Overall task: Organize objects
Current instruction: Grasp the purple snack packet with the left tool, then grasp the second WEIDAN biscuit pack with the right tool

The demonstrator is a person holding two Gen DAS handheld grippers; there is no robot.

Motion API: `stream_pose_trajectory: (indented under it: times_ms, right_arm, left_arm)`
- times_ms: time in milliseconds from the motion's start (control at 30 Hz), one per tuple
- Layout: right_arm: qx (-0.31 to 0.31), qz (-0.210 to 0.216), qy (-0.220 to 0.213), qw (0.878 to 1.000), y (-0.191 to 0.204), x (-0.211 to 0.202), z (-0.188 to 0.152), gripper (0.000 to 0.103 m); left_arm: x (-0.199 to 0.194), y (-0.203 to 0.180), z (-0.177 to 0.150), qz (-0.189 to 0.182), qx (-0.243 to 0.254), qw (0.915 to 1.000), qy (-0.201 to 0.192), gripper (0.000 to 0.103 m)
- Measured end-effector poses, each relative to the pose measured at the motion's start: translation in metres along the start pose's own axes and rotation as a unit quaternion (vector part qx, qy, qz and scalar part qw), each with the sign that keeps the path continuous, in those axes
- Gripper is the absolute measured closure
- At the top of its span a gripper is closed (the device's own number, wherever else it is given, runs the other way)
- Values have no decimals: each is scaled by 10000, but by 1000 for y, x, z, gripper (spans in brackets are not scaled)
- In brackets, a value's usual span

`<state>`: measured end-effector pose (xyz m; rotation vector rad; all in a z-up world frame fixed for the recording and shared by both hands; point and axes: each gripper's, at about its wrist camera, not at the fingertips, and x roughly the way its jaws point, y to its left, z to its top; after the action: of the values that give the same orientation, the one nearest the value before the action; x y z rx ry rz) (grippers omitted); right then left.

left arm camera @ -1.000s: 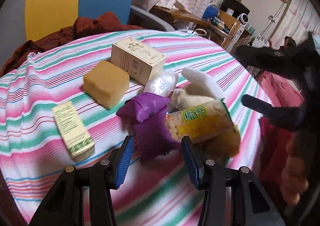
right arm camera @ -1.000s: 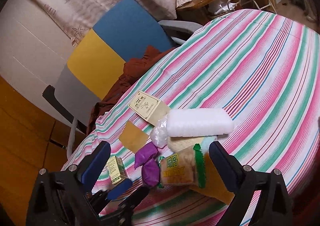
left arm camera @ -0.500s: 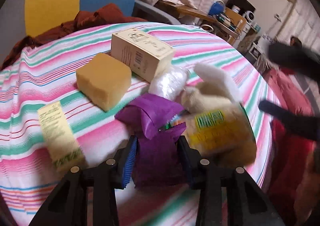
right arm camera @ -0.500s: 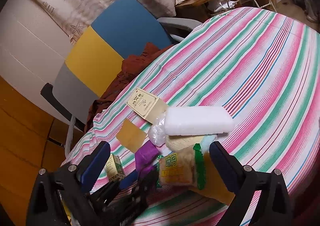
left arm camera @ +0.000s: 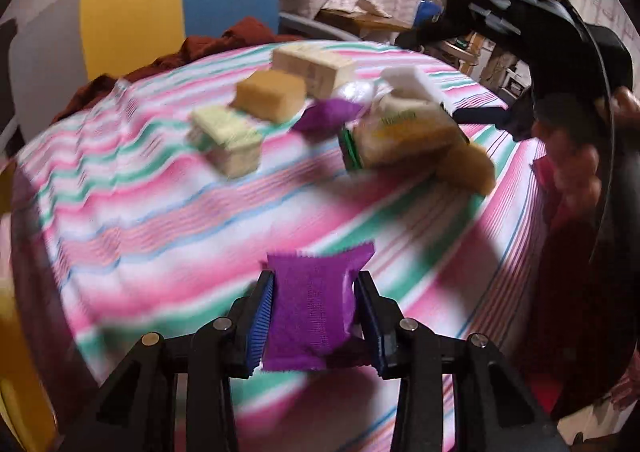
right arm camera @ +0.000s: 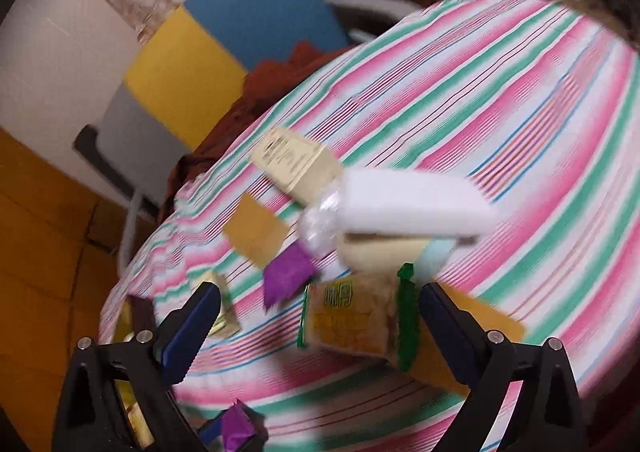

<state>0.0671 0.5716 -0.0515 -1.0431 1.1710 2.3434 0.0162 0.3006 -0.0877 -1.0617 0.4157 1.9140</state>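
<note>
My left gripper (left arm camera: 316,284) is shut on a purple packet (left arm camera: 312,312), held above the near part of the striped table (left arm camera: 160,212). A second purple packet (left arm camera: 330,118) lies in the pile farther back. Beside it are a yellow-green snack pack (left arm camera: 404,132), a tan sponge block (left arm camera: 270,94), a cream box (left arm camera: 314,68), a small yellow-green box (left arm camera: 226,140) and a white block (left arm camera: 412,82). My right gripper (right arm camera: 316,312) is open, hovering over the snack pack (right arm camera: 352,320). The held purple packet (right arm camera: 238,426) shows at the bottom of the right wrist view.
A blue and yellow chair (left arm camera: 176,8) with a rust-red cloth (left arm camera: 224,44) stands behind the table. A person's hand (left arm camera: 576,156) holds the right gripper at the table's right edge. Curtains and shelves fill the background. Wooden floor (right arm camera: 36,252) lies to the left.
My left gripper closed on one purple packet, lifted it and pulled it back from the pile toward the table's near side. The right gripper moved closer above the snack pack.
</note>
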Motion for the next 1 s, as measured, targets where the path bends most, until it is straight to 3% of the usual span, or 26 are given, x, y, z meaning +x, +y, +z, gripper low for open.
stream_pose_trajectory:
  times_ms: [200,267,367,500,633,800,900,933,1000]
  right_arm:
    - [-400,1223,805,9884,27,8,-19,2]
    - [-624,1384,941,9839,38,5,-30,2]
    - [-1042,938,903,9860,47,-2,-38,2]
    - [-1648,-113,923,9819,59,7,-30,2]
    - [-2514,-997,1285,9541,74,40,-25,4]
    - [-3070,-1661,1611,9231,76,89,-24,12]
    - [-3075,-1818,1938,9137,65,110,-28,34]
    - [-3105,-1805,1895,9138,62,111,-30,34]
    - [-3060,-1658,1888,9183,61,106,-30,48]
  left_arm:
    - [-12,6,-15,41,-52,9999,-83,63]
    - [-12,7,-14,28,-71,9999,-87,63]
    - [-9,7,-15,9,-52,9999,-127,63]
    - [-7,11,-19,5,-62,9998,-175,62]
    - [-6,14,-19,-39,-137,9997,-208,62]
    - [-6,14,-22,-63,-120,9995,-291,61]
    - [-6,14,-23,-59,-83,9993,-352,61]
    - [-6,14,-24,-57,-84,9993,-362,61]
    - [-5,14,-24,-36,-60,9991,-407,62]
